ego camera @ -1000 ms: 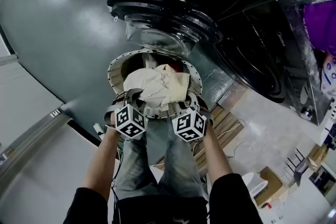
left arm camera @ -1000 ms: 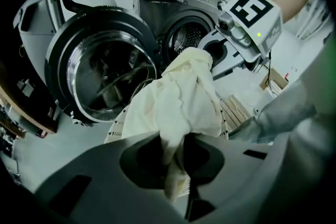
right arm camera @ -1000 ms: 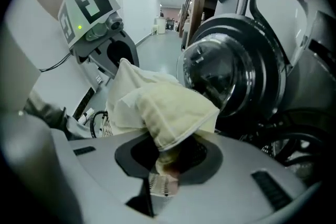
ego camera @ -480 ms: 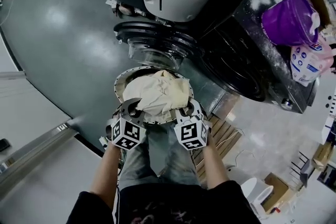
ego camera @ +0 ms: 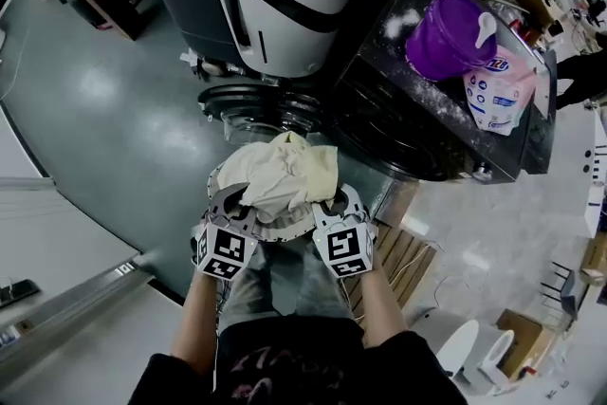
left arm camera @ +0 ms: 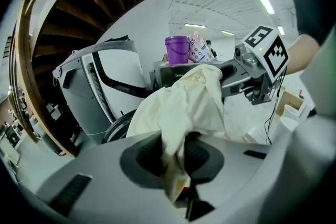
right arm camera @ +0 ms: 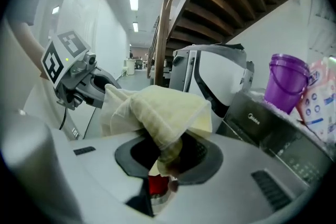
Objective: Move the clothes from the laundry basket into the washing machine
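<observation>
**Q:** Item and location?
**A:** One crumpled cream cotton cloth (ego camera: 285,171), held above the round perforated grey laundry basket (ego camera: 217,187).

**Q:** Holders?
**A:** Left gripper (left arm camera: 170,152) and right gripper (right arm camera: 167,157), one on each side, each clamped on a fold of that cloth.

**Q:** Step in hand?
**A:** Carrying, by my reading. None of the cloth is yet in the dark front-loading washing machine (ego camera: 427,123).

**Q:** Next move?
**A:** Probably swing the bundle past the open round glass door (ego camera: 261,104) into the drum, keeping both grips firm.

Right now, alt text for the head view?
The left gripper and right gripper clamp a cream cloth bundle above the round laundry basket. Beyond, a round machine door stands open; a purple bucket sits on the dark machine.
</observation>
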Tool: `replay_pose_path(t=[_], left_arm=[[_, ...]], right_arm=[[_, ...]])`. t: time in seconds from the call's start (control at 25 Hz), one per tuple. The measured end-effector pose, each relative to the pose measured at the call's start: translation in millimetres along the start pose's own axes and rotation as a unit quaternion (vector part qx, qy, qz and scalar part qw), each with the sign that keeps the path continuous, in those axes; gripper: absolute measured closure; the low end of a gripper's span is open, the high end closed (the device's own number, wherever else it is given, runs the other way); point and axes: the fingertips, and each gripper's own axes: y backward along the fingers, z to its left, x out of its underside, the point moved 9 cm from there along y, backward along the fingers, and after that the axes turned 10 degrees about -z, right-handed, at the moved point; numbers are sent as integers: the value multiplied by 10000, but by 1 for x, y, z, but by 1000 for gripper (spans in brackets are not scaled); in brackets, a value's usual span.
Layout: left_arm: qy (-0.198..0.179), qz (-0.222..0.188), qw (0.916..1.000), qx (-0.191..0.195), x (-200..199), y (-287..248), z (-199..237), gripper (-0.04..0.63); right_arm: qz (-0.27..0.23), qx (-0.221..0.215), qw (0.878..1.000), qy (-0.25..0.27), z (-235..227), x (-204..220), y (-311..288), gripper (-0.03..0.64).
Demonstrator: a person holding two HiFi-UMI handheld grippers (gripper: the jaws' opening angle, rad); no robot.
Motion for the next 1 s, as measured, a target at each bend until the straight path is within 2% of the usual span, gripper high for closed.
replay_pose_path(t=[0.24,0.52,0.76,1.0], left_arm=[[-14,-445,9989,-119,-47,16,5,529],[-386,-806,9960,-27,-95,21,13,529],[-751,-1101,9903,382,-127,3,9,529],[-1156,-1394,9782,1021,-161,-19,-9,529]], right_arm=[[-455,330,9984,-38,-13,-46,24,531],[-698,765,9946,-52,-26,-80,47,530],[-803,1379,9872,-73,-42,-90,69,530],[-737,2095,9750,-115,-56,-91,107,531]])
